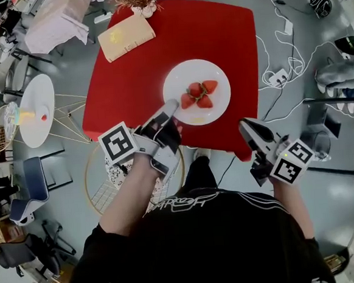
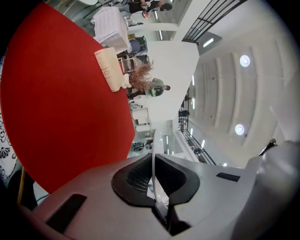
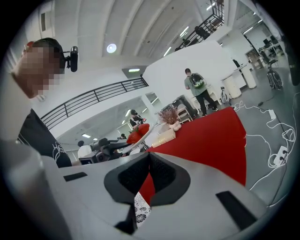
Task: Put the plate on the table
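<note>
Currently: 1 white plate [image 1: 215, 72], over red worktop [image 1: 129, 80], near front edge; whether it rests on cloth or hangs just above, cannot tell. Load: strawberries [image 1: 199, 94], loose at centre. Handling, judged: stiff, breakable, smooth and likely slippery, fairly light; keep level or fruit rolls. Hold point: rim only, near-left side. Left claw [image 1: 169, 109]: nearly closed, pads pinching that thin rim. Right claw [image 1: 244, 126]: jaws together, nothing between, off worktop's near-right corner, apart from plate.
</note>
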